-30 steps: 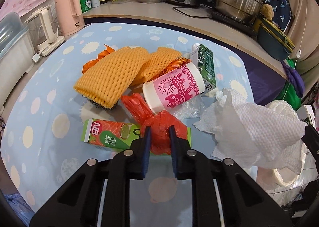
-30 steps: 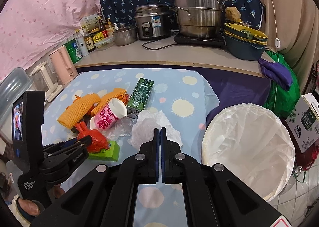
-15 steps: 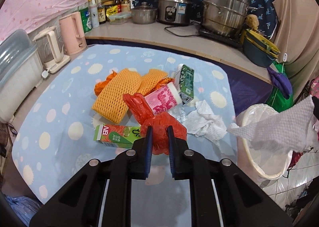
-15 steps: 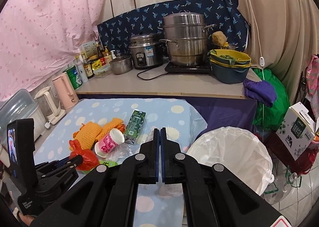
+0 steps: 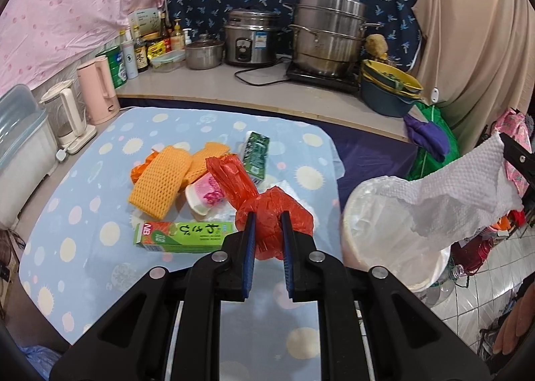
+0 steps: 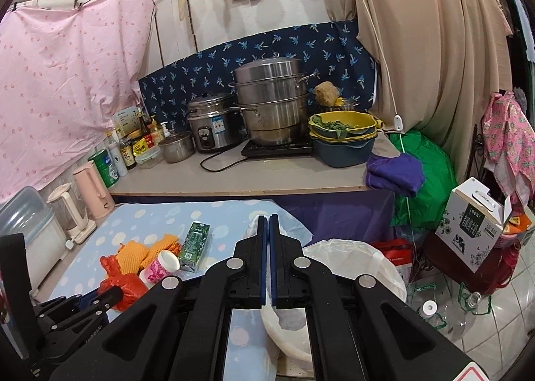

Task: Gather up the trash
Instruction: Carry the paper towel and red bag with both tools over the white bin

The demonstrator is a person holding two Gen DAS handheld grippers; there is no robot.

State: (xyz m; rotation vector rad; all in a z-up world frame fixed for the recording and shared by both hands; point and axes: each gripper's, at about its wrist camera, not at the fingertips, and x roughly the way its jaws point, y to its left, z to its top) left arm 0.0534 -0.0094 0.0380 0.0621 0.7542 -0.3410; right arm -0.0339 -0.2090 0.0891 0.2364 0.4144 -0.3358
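The left tool (image 5: 266,230) was clamped on a knotted red plastic bag (image 5: 272,214), held above the near edge of the table (image 5: 83,214). The right tool (image 6: 266,237) was pinched shut on a white paper towel (image 5: 461,194) that hung over the lined bin (image 5: 367,214) to the right of the table. The towel was held only by a corner and could slip free and fall outside the rim. The bag's loose tail (image 5: 230,177) trailed back toward the pink cup (image 5: 205,197) and could drag it off. An orange net sleeve (image 5: 160,180), a green carton (image 5: 255,153) and a wasabi box (image 5: 184,235) lay on the table, uncollected.
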